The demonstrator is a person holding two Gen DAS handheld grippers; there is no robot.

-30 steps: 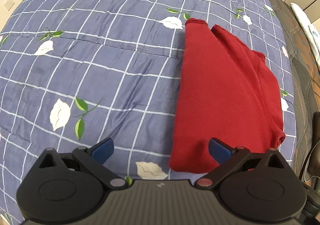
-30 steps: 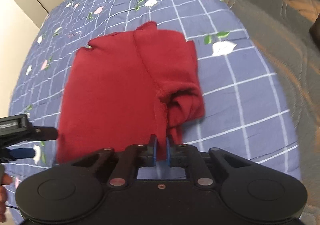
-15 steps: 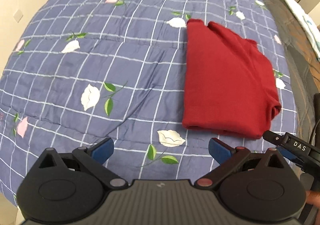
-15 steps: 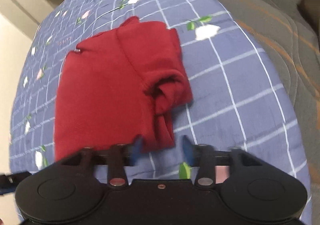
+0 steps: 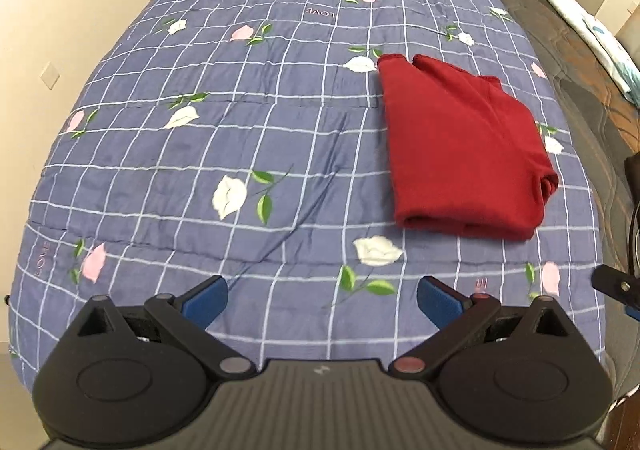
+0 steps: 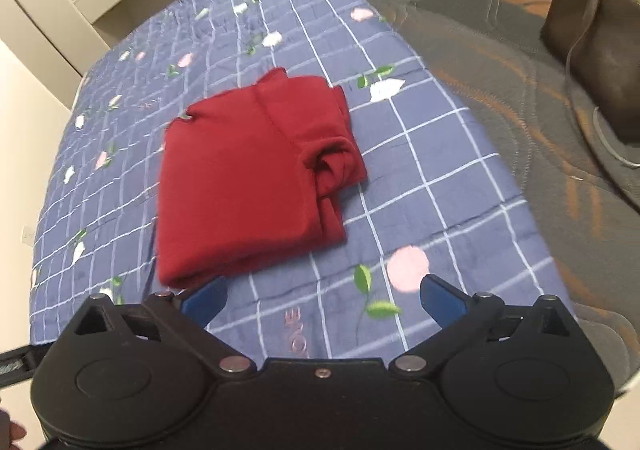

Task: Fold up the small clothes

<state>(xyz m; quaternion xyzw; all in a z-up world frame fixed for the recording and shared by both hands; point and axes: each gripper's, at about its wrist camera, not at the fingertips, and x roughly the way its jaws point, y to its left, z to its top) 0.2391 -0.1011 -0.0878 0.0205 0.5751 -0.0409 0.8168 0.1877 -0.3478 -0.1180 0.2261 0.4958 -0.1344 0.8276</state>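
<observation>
- Red garment (image 5: 464, 145) lies folded on the bed's blue checked quilt (image 5: 240, 129), ahead of both pairs of fingers and touching neither.
- Left gripper (image 5: 322, 300): fingers wide apart, nothing between them but quilt; the garment sits beyond the right-hand fingertip (image 5: 438, 300), well clear.
- Right gripper (image 6: 322, 302): fingers have just been opening and now stand wide, with only quilt between them.
- From the right wrist view the garment (image 6: 248, 177) lies just past the left-hand fingertip (image 6: 206, 302), its near folded edge close above it.
- A bunched sleeve shows on the garment's right side.
- Brown bag (image 6: 596, 33) stands far off to the right, on a dark blanket (image 6: 500, 97).
</observation>
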